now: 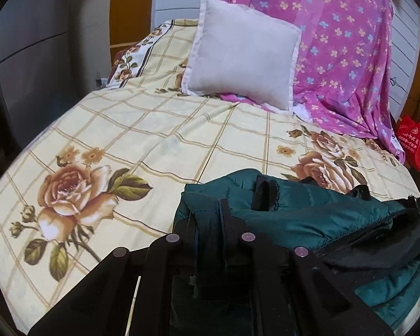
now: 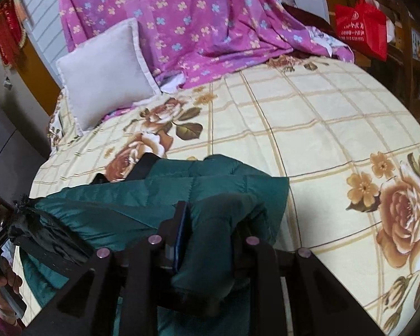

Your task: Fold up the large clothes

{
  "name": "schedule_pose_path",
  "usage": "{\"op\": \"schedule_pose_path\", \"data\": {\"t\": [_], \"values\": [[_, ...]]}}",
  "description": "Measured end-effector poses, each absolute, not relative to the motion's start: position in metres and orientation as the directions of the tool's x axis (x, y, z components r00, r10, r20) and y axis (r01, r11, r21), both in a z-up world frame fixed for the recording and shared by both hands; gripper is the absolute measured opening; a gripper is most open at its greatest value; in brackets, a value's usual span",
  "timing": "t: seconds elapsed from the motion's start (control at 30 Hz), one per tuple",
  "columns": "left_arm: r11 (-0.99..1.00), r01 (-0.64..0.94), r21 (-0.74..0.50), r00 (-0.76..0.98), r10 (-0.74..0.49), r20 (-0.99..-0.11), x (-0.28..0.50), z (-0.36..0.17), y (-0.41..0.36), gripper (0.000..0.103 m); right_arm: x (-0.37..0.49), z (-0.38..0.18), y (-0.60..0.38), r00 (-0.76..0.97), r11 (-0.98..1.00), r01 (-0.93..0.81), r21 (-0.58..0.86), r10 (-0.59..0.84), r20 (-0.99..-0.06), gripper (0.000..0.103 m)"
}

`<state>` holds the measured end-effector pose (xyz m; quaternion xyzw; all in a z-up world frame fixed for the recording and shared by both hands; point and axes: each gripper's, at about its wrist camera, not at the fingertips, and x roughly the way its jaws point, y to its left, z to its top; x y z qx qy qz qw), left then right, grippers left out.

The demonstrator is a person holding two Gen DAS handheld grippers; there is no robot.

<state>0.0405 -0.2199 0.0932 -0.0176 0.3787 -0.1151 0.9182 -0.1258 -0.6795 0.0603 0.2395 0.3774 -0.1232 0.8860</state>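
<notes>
Garment: a dark green quilted jacket (image 1: pixel 308 215) with black lining, lying at the lower centre and lower right of the left wrist view and the lower left to centre of the right wrist view (image 2: pixel 165 196).
Support: bed covered by a cream checked sheet with rose print (image 1: pixel 142 145), bare on most of its area.
Left gripper (image 1: pixel 210 218): jaws closed on a thin edge of the green jacket, which runs between the fingers at the lower centre of its frame.
Right gripper (image 2: pixel 210 224): jaws nearly closed, clamped on a thicker bunched fold of the same jacket (the fabric fills the gap between the fingers).
Fold state: the jacket reads as doubled over, with at least two green layers stacked and black lining showing at the side edge; the layers are not aligned and the outline is lumpy.
Progress estimate: mid-task. One fold appears made or in hand; squaring the edges and setting the bundle down flat remain.
Remaining clearance: open sheet lies ahead of both grippers, enough to lay the jacket out.
Background: grey pillow (image 1: pixel 240 53) in the upper centre, purple flowered cloth (image 1: pixel 336 42) in the upper right, red bag (image 2: pixel 361 25) at the far edge (none involved).
Person: a hand (image 2: pixel 2 288) shows at the lower left of the right wrist view.
</notes>
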Motion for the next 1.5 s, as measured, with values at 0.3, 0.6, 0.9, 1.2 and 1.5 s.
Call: {"op": "schedule_pose_path", "data": {"t": [0.3, 0.6, 0.9, 1.2, 1.5], "values": [[0.911, 0.228, -0.345, 0.664, -0.404, -0.629, 0.046, 0.099, -0.192, 0.003, -0.108, 0.042, -0.672, 0.653, 0.864, 0.417, 0.282, -0.069, -0.755, 0.025], [0.907, 0.227, -0.354, 0.794, -0.383, -0.472, 0.008, 0.142, -0.165, 0.046, -0.107, 0.039, -0.669, 0.653, 0.858, 0.434, 0.274, -0.09, -0.752, 0.027], [0.942, 0.285, -0.176, 0.724, -0.332, -0.604, 0.007, 0.113, -0.219, 0.046, -0.123, 0.072, -0.679, 0.721, 0.814, 0.413, 0.408, -0.019, -0.693, 0.039], [0.95, 0.239, -0.2, 0.686, -0.311, -0.658, 0.022, 0.088, -0.229, 0.046, -0.148, 0.13, -0.65, 0.84, 0.861, 0.297, 0.412, -0.031, -0.541, 0.063], [0.927, 0.271, -0.261, 0.746, -0.373, -0.552, -0.002, 0.116, -0.205, 0.046, -0.148, 0.149, -0.619, 0.855, 0.92, 0.205, 0.334, -0.002, -0.519, 0.072]]}}
